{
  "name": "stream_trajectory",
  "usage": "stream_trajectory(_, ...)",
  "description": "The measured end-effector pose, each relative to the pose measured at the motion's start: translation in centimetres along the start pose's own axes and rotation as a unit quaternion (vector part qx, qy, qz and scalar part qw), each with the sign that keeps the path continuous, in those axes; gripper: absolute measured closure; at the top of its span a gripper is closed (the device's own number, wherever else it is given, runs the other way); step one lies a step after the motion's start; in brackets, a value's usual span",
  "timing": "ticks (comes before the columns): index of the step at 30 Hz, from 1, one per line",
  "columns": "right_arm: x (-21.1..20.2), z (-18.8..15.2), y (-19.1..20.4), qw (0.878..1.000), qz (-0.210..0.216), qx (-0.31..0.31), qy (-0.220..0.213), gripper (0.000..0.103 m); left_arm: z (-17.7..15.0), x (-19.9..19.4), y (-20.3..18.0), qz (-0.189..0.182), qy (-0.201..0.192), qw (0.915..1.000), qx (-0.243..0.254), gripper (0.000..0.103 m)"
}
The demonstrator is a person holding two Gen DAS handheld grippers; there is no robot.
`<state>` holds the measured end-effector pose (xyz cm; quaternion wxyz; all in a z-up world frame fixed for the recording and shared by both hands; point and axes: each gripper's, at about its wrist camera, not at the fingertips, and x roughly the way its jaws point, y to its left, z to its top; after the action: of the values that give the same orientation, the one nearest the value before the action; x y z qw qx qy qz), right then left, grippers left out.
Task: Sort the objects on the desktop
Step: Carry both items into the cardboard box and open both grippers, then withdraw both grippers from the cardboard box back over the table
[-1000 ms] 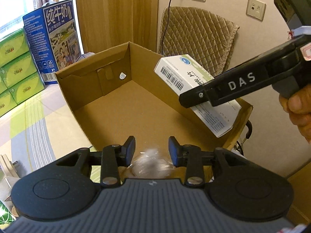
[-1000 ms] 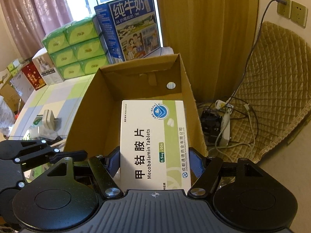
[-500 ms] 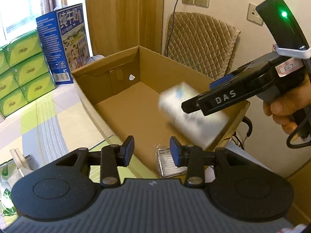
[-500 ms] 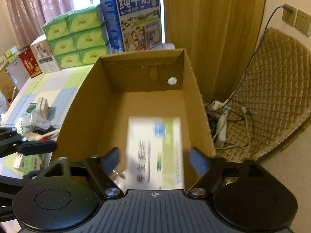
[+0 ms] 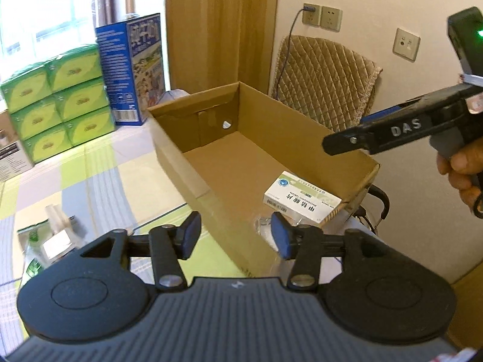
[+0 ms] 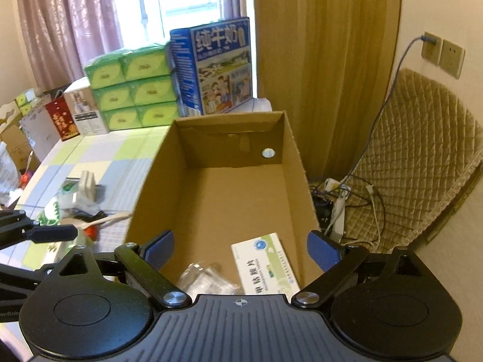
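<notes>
Down inside the cardboard box point(image 6: 229, 199), near its close end, lying flat beside a clear plastic packet point(image 6: 208, 280): white pill box point(image 6: 265, 268), dropped there for sorting, with right gripper point(image 6: 241, 250) fingers wide apart above, left gripper point(image 5: 235, 235) fingers apart too, holding nothing.

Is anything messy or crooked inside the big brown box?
A little. The medicine box lies flat on the cardboard box floor but skewed, not lined up with the walls. A crumpled clear plastic packet sits beside it. Nothing looks spilled or broken. Both grippers, right and left, are open and empty.
</notes>
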<state>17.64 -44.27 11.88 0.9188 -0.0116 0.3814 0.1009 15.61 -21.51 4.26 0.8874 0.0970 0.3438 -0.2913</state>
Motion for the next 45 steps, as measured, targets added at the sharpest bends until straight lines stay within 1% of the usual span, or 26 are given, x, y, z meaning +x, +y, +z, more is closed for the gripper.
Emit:
stream_trajectory(1,-0.5,-0.1,0.6,1.000,0.003,-0.004,-0.002,0.008,-0.2,-0.5,0.1,0.003,-0.001,1.0000,-0.002,0.051)
stream_trajectory(4,-1.9,-0.6,2.5,1.000,0.015,-0.020,-0.006,0.006,-1.0,-2.2,0.4,0.010,-0.002,0.9999,-0.010,0.049)
stream_trajectory(9,-3.8,-1.4,5.3,0.998,0.035,-0.041,-0.015,0.004,-2.2,-5.5,1.0,0.030,-0.011,0.9992,-0.024,0.037)
stream_trajectory(11,-4.4,-1.7,6.4,0.998,0.042,-0.051,-0.018,0.004,-2.6,-6.8,1.4,0.038,-0.016,0.9986,-0.032,0.032)
stream_trajectory(13,-4.9,-1.9,7.5,0.997,0.048,-0.059,-0.021,0.003,-3.1,-8.1,1.9,0.045,-0.019,0.9980,-0.041,0.030)
stream_trajectory(17,-5.5,-2.1,9.8,0.995,0.058,-0.076,-0.026,0.002,-4.4,-10.2,3.7,0.054,-0.026,0.9956,-0.071,0.021)
stream_trajectory(27,-5.9,-2.9,14.7,0.992,0.072,-0.101,-0.032,0.002,-8.1,-14.2,8.2,0.088,-0.038,0.9878,-0.123,0.016)
stream_trajectory(33,-5.3,-4.9,16.5,0.990,0.083,-0.109,-0.027,0.002,-10.4,-15.8,10.7,0.121,-0.032,0.9822,-0.140,0.016)
stream_trajectory(37,-4.2,-6.5,17.3,0.990,0.098,-0.104,-0.017,0.002,-11.9,-15.9,12.0,0.135,-0.025,0.9790,-0.151,0.015)
stream_trajectory(39,-3.4,-7.3,17.7,0.990,0.098,-0.102,-0.016,0.002,-12.6,-15.6,12.7,0.139,-0.022,0.9773,-0.158,0.015)
stream_trajectory(45,-0.7,-9.4,18.7,0.988,0.119,-0.094,-0.014,0.002,-14.6,-13.5,14.0,0.155,-0.009,0.9735,-0.168,0.014)
